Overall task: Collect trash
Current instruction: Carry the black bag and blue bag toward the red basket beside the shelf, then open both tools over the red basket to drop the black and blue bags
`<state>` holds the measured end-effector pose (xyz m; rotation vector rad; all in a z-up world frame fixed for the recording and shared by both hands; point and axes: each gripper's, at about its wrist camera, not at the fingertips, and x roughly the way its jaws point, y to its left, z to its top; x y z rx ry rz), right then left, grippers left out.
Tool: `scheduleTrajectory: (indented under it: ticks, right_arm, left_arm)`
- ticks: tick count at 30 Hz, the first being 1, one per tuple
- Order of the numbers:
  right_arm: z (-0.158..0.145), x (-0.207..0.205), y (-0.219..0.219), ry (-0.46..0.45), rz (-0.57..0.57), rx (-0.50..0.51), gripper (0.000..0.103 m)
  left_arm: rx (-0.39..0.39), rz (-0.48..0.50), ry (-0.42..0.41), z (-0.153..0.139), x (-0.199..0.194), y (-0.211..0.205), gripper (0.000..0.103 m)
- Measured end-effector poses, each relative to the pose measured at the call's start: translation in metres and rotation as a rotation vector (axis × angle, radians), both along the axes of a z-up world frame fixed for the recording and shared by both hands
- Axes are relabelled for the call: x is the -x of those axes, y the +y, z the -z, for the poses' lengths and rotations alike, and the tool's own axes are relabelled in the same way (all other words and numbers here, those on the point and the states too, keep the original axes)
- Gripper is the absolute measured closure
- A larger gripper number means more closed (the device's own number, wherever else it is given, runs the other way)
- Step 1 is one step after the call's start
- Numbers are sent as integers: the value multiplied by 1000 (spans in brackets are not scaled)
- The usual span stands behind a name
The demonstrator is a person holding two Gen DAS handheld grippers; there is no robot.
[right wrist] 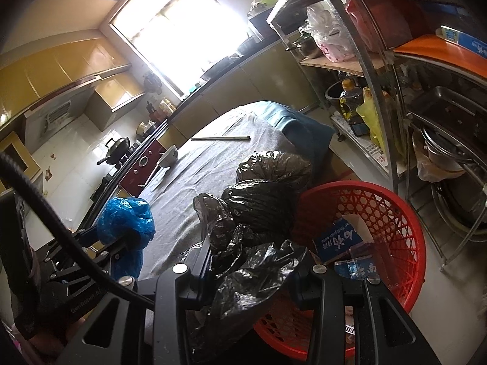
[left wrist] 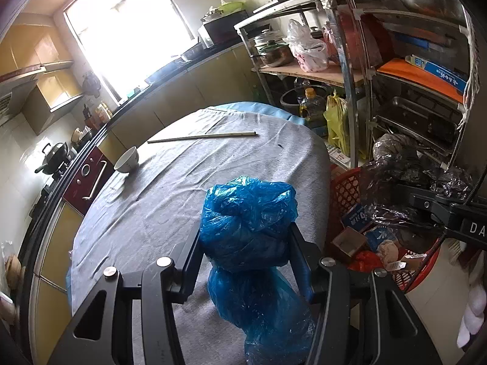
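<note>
My left gripper (left wrist: 246, 234) is shut on a crumpled blue plastic bag (left wrist: 248, 222), held just above the grey tablecloth (left wrist: 170, 188). My right gripper (right wrist: 252, 243) is shut on a crumpled black plastic bag (right wrist: 261, 206), held at the table's right edge beside the red basket (right wrist: 392, 213). The basket stands on the floor and holds cartons and wrappers (right wrist: 338, 240). In the left wrist view the black bag (left wrist: 395, 176) hangs over the basket (left wrist: 344, 191). In the right wrist view the blue bag (right wrist: 127, 219) shows at the left.
A white bowl (left wrist: 127, 159) and a pair of chopsticks (left wrist: 202, 137) lie on the far part of the table. A metal rack (left wrist: 359, 70) with pots, bags and oil bottles stands right of the table. The kitchen counter (left wrist: 170, 70) runs behind.
</note>
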<state>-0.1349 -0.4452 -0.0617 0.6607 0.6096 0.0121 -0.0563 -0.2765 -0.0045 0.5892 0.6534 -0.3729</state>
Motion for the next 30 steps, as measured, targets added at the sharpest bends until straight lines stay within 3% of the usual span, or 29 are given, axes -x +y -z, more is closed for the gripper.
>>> scheduleTrajectory:
  ticks: [17, 30]
  right_arm:
    - [12, 9, -14, 21, 31, -28, 60]
    - [23, 19, -30, 52, 70, -30, 60]
  left_arm:
    - [-20, 50, 42, 13, 3, -19, 48]
    - [63, 122, 202, 30, -6, -35, 48]
